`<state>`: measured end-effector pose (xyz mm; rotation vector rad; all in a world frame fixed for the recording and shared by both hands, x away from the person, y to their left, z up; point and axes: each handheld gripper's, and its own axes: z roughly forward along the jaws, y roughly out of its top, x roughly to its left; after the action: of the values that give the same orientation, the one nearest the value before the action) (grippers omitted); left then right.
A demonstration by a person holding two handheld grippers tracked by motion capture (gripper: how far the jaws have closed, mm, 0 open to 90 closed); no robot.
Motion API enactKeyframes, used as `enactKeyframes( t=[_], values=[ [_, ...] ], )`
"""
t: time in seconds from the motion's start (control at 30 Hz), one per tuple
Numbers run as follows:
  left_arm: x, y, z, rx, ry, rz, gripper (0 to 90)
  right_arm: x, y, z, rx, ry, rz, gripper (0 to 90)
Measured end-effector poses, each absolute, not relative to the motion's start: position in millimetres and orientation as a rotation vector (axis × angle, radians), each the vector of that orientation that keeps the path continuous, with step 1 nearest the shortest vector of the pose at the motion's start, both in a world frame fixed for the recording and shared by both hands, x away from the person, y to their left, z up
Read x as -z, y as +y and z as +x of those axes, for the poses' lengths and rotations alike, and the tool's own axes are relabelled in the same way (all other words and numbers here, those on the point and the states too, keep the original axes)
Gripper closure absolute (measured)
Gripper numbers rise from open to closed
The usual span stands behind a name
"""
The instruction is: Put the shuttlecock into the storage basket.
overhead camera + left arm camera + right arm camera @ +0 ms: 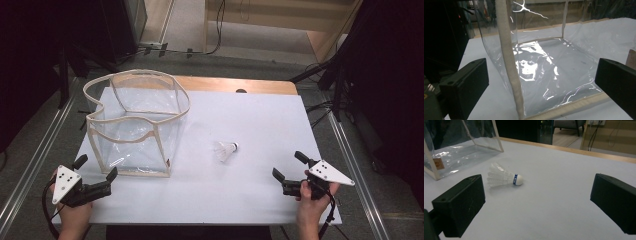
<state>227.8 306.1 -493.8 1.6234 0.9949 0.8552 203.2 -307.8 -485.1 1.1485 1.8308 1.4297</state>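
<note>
White table [260,200] bears a clear plastic bag [135,125] with beige trim, upright at far left. Left gripper [95,172], near left, and right gripper [290,165], near right, gape wide, holding nothing. Feathered shuttlecock [226,150] lies on its side at centre, right of the bag.

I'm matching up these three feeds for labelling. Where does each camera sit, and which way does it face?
High view: above the near edge, facing forward and down; both hands, left gripper, right gripper.
Left gripper view: on the left gripper, facing the clear bag; open jaws.
Right gripper view: on the right gripper, facing the shuttlecock; open jaws.
Shared: bag, shuttlecock.
</note>
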Motion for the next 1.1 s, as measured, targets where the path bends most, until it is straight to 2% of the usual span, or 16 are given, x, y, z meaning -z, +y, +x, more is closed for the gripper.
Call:
enactKeyframes(
  t=[0.27, 0.3, 0.37, 0.57, 0.63, 0.83, 1.03, 1.1],
  values=[
    [494, 306, 227, -0.856, 0.992, 1.624, 0.0, 474, -295, 212, -1.431, 1.886, 1.116, 0.0],
    [494, 306, 227, -0.857, 0.991, 1.625, 0.0, 472, -293, 214, -1.429, 1.896, 1.108, 1.4],
    [494, 305, 227, -0.858, 0.989, 1.626, 0.0, 470, -289, 216, -1.418, 1.892, 1.105, 9.9],
    [494, 306, 226, -0.855, 0.989, 1.624, 0.0, 464, -278, 226, -1.399, 1.942, 1.088, 12.5],
    [494, 306, 226, -0.855, 0.985, 1.627, 0.0, 462, -273, 229, -1.396, 1.966, 1.075, 19.1],
    [494, 305, 227, -0.857, 0.983, 1.630, 0.0, 460, -260, 238, -1.402, 2.031, 1.057, 30.1],
    [494, 305, 227, -0.857, 0.981, 1.632, 0.0, 461, -250, 248, -1.398, 2.125, 1.046, 55.4],
    [494, 304, 227, -0.857, 0.981, 1.632, 0.0, 462, -246, 251, -1.389, 2.156, 1.043, 60.6]
  ],
)
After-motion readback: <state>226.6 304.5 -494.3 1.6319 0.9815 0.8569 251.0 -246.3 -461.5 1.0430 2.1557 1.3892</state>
